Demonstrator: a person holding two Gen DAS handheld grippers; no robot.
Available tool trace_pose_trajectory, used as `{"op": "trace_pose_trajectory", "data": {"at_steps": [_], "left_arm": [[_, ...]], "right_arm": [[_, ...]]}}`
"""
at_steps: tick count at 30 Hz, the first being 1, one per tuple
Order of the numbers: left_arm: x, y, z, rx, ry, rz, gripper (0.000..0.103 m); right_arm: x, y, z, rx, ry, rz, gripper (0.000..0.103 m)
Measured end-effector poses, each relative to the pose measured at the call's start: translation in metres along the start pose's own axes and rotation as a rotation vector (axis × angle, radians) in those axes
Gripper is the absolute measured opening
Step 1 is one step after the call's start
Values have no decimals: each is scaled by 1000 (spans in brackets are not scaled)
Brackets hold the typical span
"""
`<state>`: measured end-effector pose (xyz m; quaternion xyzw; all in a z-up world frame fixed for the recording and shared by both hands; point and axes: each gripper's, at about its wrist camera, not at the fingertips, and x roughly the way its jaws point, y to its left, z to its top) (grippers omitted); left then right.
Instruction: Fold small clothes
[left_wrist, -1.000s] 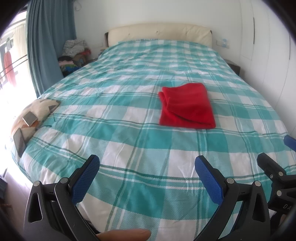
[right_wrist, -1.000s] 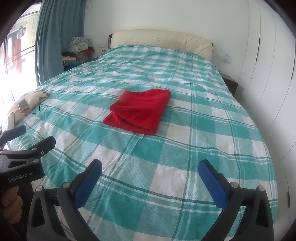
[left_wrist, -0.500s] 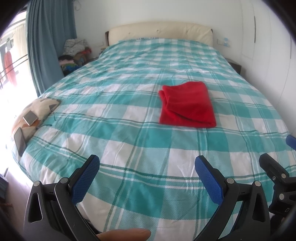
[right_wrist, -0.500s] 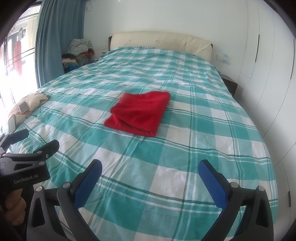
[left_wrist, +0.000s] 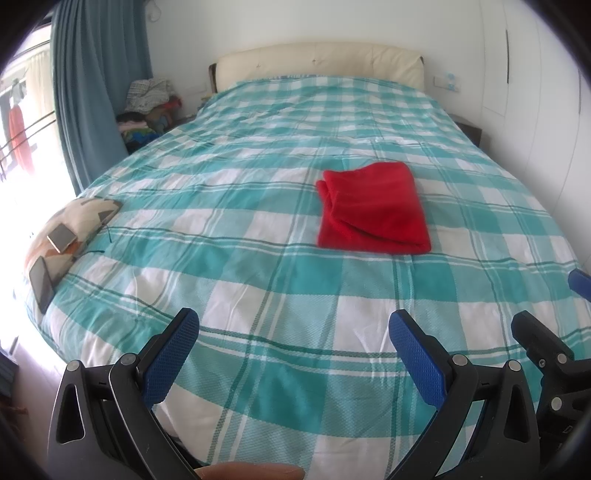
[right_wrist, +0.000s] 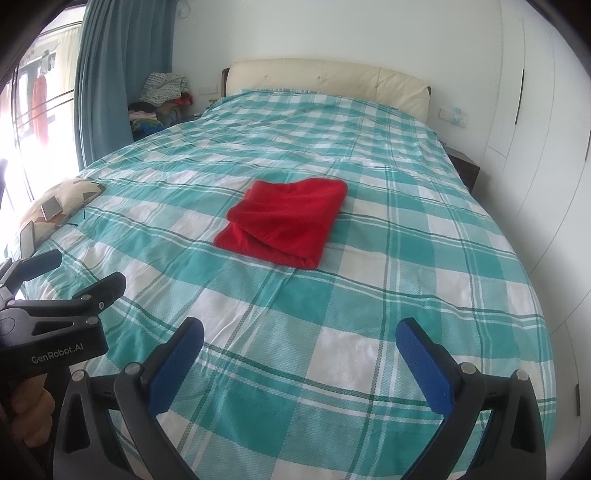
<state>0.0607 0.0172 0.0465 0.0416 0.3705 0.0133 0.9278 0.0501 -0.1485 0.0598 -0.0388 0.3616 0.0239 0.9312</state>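
A red cloth (left_wrist: 373, 210) lies folded into a rectangle on the teal and white checked bed (left_wrist: 258, 277); it also shows in the right wrist view (right_wrist: 286, 221). My left gripper (left_wrist: 291, 339) is open and empty, held back over the near end of the bed, well short of the cloth. My right gripper (right_wrist: 299, 347) is also open and empty, at the same distance from the cloth. The right gripper's side shows in the left wrist view (left_wrist: 543, 343), and the left gripper's side in the right wrist view (right_wrist: 62, 288).
A patterned cushion (left_wrist: 70, 229) with two phones on it lies at the bed's left edge. Blue curtains (left_wrist: 92, 92) and a pile of clothes (left_wrist: 151, 107) stand at the back left. White wardrobe doors (right_wrist: 535, 129) run along the right. A cream headboard (left_wrist: 317, 62) closes the far end.
Both grippers have drawn back slightly and stay open. The red cloth has not moved.
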Motion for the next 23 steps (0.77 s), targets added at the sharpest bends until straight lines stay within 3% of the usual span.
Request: {"op": "trace_pose_trajectory", "data": {"at_steps": [23], "left_arm": [[-6, -3, 0, 21, -39, 1, 103]], "right_arm": [[1, -7, -1, -1, 10, -5, 102]]}}
